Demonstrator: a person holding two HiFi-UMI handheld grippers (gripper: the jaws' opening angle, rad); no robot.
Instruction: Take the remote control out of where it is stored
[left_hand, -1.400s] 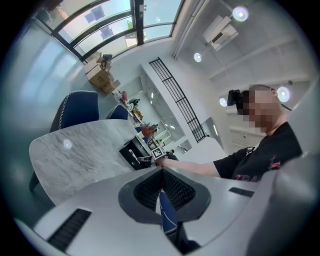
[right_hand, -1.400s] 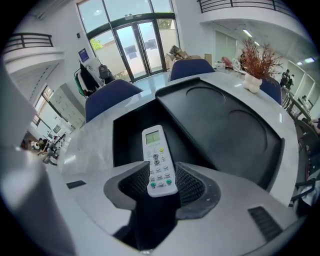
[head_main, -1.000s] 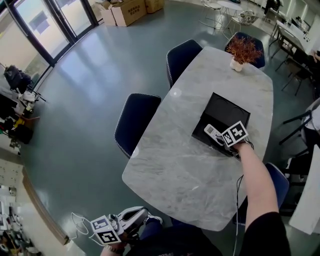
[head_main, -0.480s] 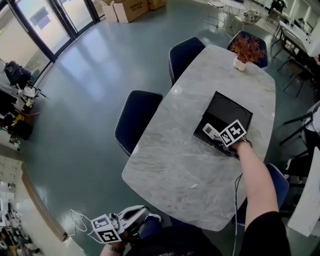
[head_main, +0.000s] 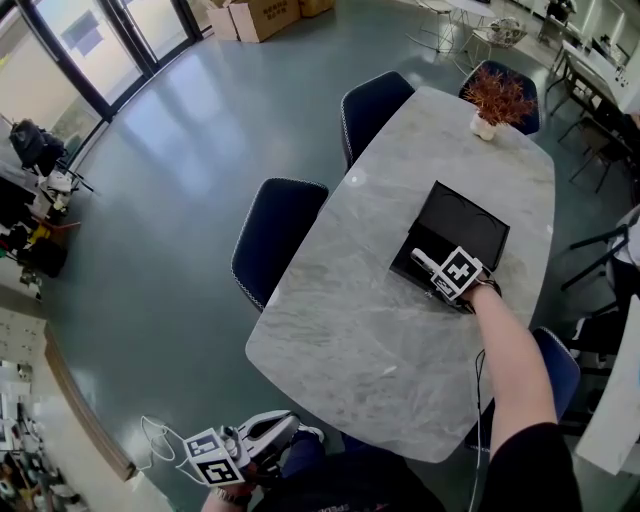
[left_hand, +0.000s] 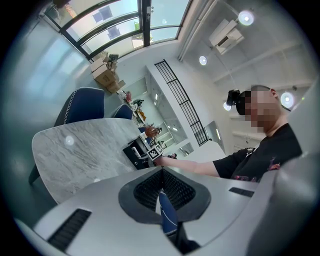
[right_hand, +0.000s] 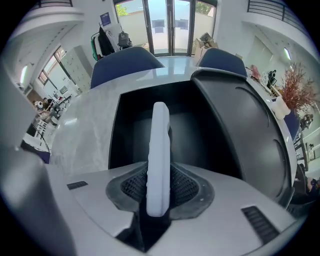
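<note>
My right gripper (head_main: 441, 276) is at the near end of the open black box (head_main: 466, 228) on the marble table (head_main: 335, 335), and its jaws are closing on the white remote control (right_hand: 160, 150). The remote stands edge-on between the pads, its near end seated in the grip and the rest reaching forward over the box's dark interior. From the right gripper view both pads look to be bearing on its narrow sides, so I judge the grasp nearly made. To do this well I would let the squeeze finish before moving. The grip is at one end of a long, smooth body, so I would lift straight up and slowly to keep the far end from swinging or catching the box wall. Only once it is above the rim would I carry it toward me. My left gripper (head_main: 262, 433) hangs low off the table's near edge, jaws drawn together on nothing, well apart from the work.
</note>
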